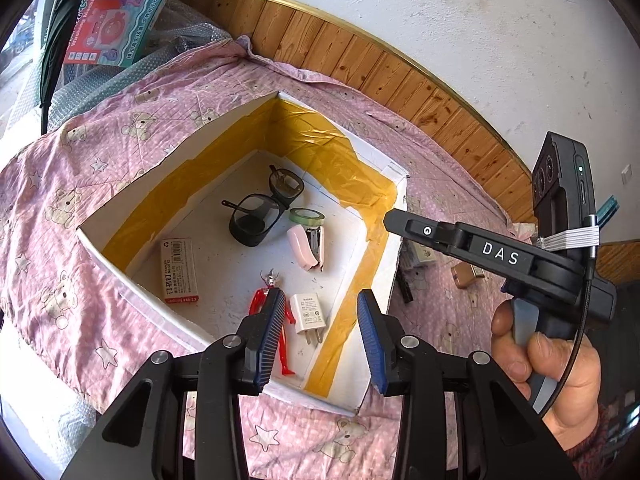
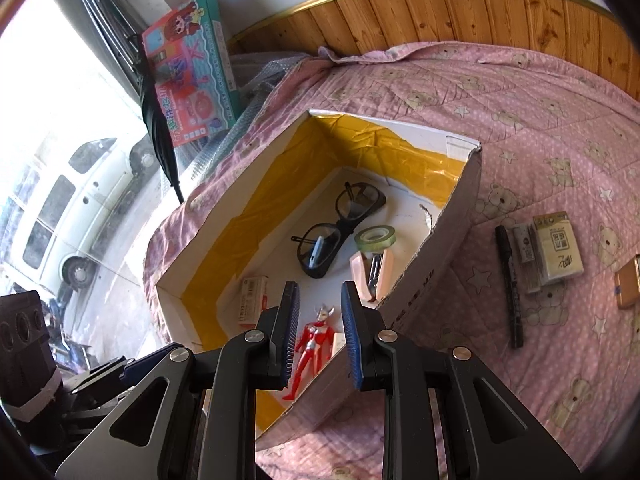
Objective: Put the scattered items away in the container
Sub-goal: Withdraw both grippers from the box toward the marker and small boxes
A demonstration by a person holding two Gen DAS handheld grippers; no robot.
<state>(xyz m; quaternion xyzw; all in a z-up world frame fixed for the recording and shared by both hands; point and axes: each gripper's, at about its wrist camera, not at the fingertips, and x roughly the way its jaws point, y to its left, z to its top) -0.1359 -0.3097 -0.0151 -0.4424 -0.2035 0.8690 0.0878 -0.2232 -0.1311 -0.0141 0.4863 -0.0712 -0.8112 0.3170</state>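
A white cardboard box [image 1: 132, 204] lined with yellow tape sits on the pink bedspread. Inside lie black glasses [image 1: 264, 208], a green tape roll [image 1: 307, 215], a pink stapler [image 1: 306, 248], a staples box [image 1: 180, 272], a red toy figure [image 1: 288, 320] and a white charger [image 1: 309, 314]. My left gripper [image 1: 322, 308] hangs open and empty over the box's near end. My right gripper [image 2: 319, 292] is also open and empty, above the figure [image 2: 312, 344]. Outside the box [image 2: 436, 276], to its right, lie a black pen [image 2: 510, 288], a tissue packet [image 2: 558, 248] and a tan object [image 2: 628, 284].
A wooden wall panel [image 2: 480, 8] borders the bed at the back. A toy carton [image 2: 192, 68], bubble wrap and a folded dark umbrella [image 2: 160, 128] stand beside the bed on the left, by a window. A hand [image 1: 560, 372] holds the right gripper's handle.
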